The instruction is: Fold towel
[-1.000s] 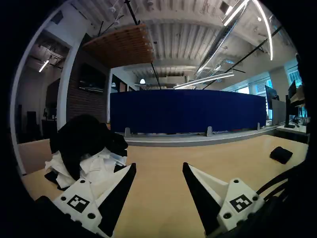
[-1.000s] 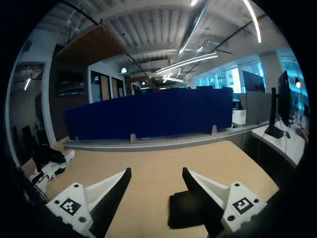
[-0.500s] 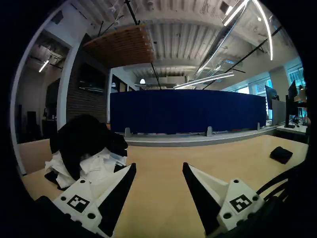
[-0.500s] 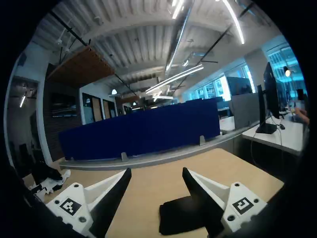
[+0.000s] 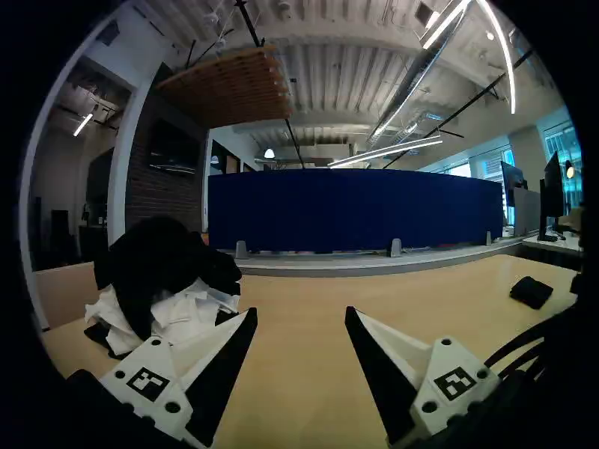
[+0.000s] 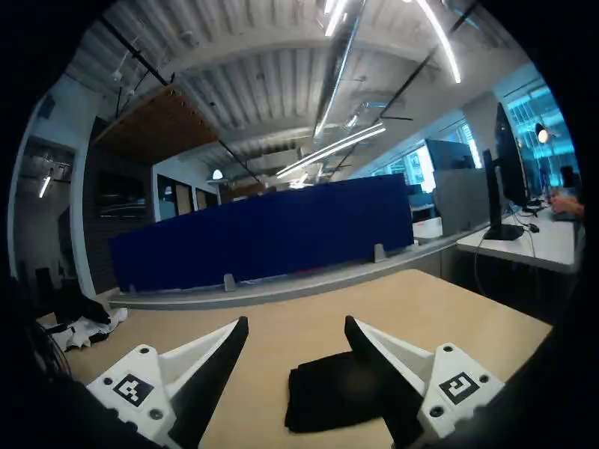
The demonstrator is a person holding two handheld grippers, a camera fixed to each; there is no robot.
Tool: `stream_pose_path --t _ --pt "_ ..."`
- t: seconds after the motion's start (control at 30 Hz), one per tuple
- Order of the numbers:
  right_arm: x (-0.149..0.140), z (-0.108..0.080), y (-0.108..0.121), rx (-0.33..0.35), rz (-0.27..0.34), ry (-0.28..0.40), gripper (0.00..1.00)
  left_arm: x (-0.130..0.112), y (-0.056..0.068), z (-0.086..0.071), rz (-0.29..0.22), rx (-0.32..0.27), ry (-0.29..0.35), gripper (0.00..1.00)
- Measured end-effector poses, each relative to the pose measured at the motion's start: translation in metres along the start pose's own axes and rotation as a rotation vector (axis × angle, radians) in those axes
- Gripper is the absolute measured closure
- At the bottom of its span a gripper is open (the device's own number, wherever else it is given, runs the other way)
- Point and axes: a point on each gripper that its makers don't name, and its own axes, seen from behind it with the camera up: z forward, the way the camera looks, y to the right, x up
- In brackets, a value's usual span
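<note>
I see my left gripper (image 5: 299, 310) gaping over the table (image 5: 314, 389), near a black-and-white cloth pile (image 5: 161, 292). My right gripper (image 6: 296, 320) gapes too, with 1 folded black towel (image 6: 329, 389) partly behind its right finger.

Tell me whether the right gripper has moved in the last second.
Yes: the right gripper swung rightward; the folded black towel and blue partition slid left.

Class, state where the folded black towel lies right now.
In the right gripper view, the folded black towel lies on the wooden table just ahead of the right gripper, partly hidden by one finger; the cloth heap sits far left.
</note>
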Motion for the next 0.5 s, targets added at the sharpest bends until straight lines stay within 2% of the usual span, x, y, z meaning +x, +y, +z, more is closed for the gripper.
stream_pose_path --t 0.2,0.5 --pt "-0.023 0.004 -0.001 0.001 0.005 -0.004 0.0 0.0 0.0 0.001 0.0 0.0 0.0 0.13" --pt "-0.036 0.013 0.001 -0.014 0.012 -0.005 0.0 0.0 0.0 0.001 0.0 0.0 0.0 0.13"
